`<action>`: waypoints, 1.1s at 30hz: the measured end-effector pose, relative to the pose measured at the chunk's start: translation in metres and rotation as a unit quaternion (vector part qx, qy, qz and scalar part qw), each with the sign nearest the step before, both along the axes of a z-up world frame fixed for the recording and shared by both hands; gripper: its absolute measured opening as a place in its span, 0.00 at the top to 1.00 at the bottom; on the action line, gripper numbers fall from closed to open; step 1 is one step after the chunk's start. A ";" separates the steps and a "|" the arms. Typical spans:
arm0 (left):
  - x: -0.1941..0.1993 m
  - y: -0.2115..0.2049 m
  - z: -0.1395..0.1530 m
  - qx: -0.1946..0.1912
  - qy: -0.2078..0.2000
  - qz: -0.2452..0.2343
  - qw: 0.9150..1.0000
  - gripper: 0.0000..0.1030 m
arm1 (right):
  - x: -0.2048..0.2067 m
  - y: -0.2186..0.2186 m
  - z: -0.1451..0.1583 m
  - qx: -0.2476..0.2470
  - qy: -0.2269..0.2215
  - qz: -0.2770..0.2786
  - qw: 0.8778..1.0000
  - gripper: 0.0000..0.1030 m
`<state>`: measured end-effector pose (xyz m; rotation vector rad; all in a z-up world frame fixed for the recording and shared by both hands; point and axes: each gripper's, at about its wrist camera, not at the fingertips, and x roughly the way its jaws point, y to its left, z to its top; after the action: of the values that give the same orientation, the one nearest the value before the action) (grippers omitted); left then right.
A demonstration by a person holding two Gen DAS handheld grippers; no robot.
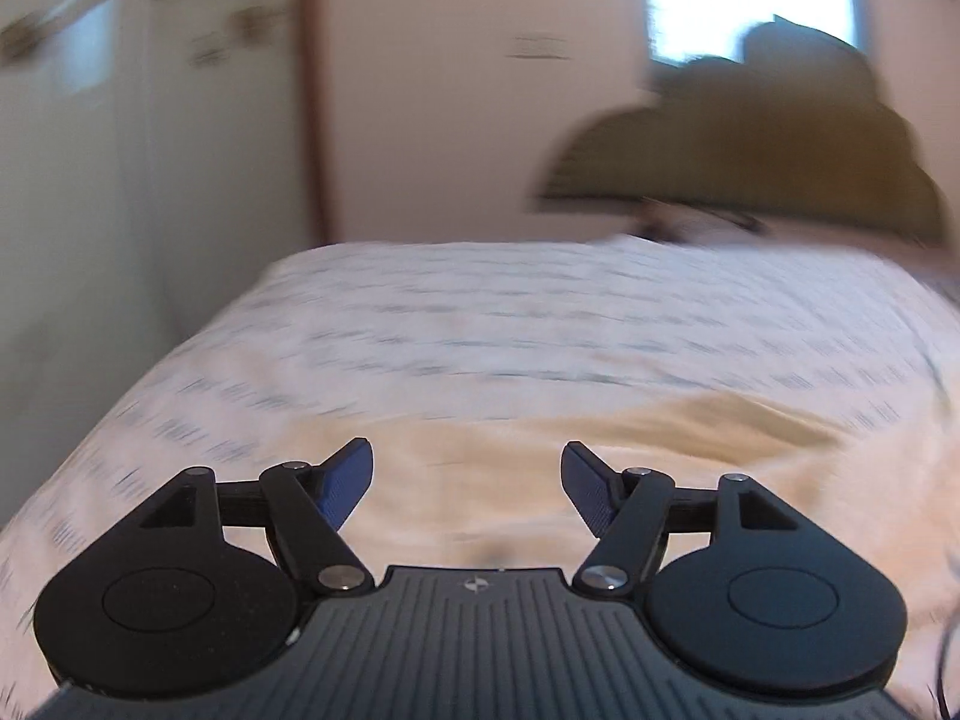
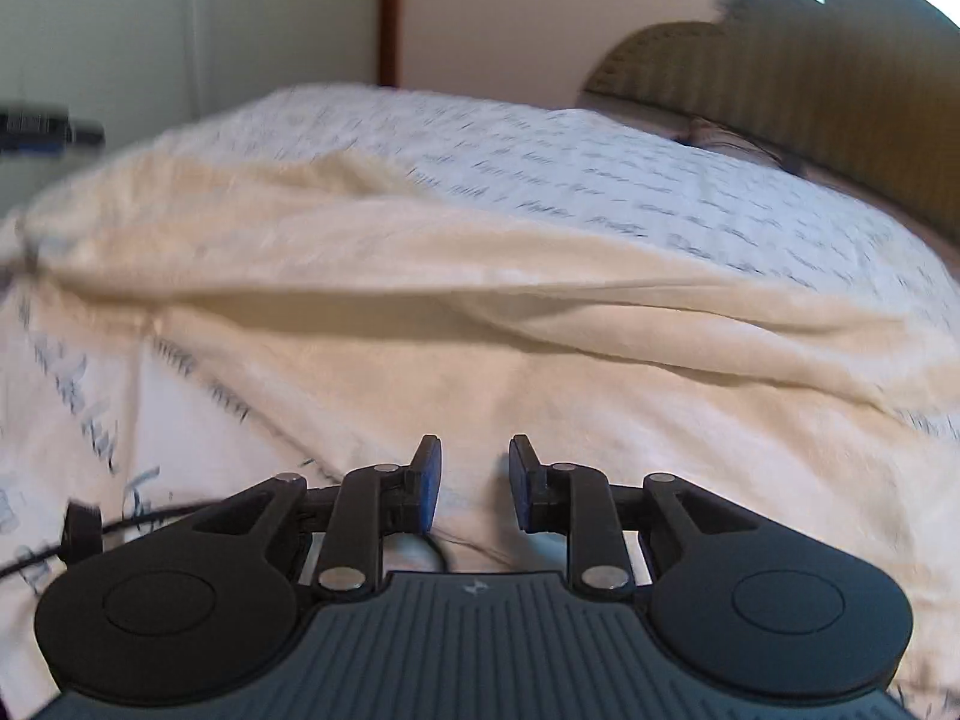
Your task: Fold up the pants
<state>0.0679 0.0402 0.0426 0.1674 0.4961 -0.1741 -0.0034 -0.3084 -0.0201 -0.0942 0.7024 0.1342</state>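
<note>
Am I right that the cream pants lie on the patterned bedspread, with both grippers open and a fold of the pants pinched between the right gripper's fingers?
Not quite: nothing is pinched. In the right wrist view the right gripper stands open with only a bare gap between its fingers. The rest holds: the cream pants lie on the patterned bedspread, and the left gripper is open too.

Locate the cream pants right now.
The cream fabric pants lie spread across the white patterned bedsheet, ahead of both grippers. In the right wrist view a raised fold runs left to right, nearer than the woven wicker headboard.
</note>
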 end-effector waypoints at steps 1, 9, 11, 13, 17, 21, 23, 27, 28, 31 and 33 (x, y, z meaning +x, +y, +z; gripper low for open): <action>-0.001 -0.023 -0.003 0.020 0.000 -0.043 0.999 0.28 | -0.002 -0.012 0.007 0.007 -0.018 -0.031 0.999 0.77; -0.031 -0.163 -0.059 0.135 -0.048 -0.260 0.955 0.25 | 0.050 -0.130 0.050 0.068 -0.092 -0.210 0.971 0.63; -0.035 -0.177 -0.072 0.158 -0.063 -0.278 0.946 0.26 | 0.073 -0.147 0.051 0.062 -0.087 -0.226 0.968 0.61; -0.041 -0.191 -0.086 0.182 -0.076 -0.296 0.934 0.27 | 0.103 -0.160 0.046 0.048 -0.070 -0.241 0.967 0.61; -0.051 -0.200 -0.105 0.202 -0.117 -0.330 0.915 0.28 | 0.158 -0.182 0.027 0.032 -0.025 -0.279 0.960 0.61; -0.045 -0.204 -0.117 0.177 -0.107 -0.341 0.917 0.47 | 0.203 -0.196 0.007 -0.008 0.024 -0.317 0.948 0.47; -0.038 -0.198 -0.117 0.153 -0.095 -0.343 0.922 0.53 | 0.215 -0.195 -0.004 -0.062 0.045 -0.330 0.941 0.43; -0.026 -0.192 -0.111 0.098 -0.075 -0.345 0.930 0.78 | 0.199 -0.204 -0.007 -0.060 0.034 -0.331 0.941 0.73; -0.025 -0.190 -0.110 0.090 -0.073 -0.346 0.931 0.82 | 0.188 -0.208 -0.004 -0.042 0.023 -0.338 0.940 0.78; -0.023 -0.186 -0.107 0.071 -0.069 -0.350 0.932 0.86 | 0.155 -0.219 0.002 0.000 -0.006 -0.362 0.932 0.85; -0.019 -0.184 -0.105 0.060 -0.066 -0.350 0.932 0.88 | 0.132 -0.228 0.005 0.025 -0.022 -0.377 0.925 0.86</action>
<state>0.0484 -0.1442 -0.0620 0.4717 0.2945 -0.8283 0.1284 -0.5361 -0.0150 0.2250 0.6481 -0.5898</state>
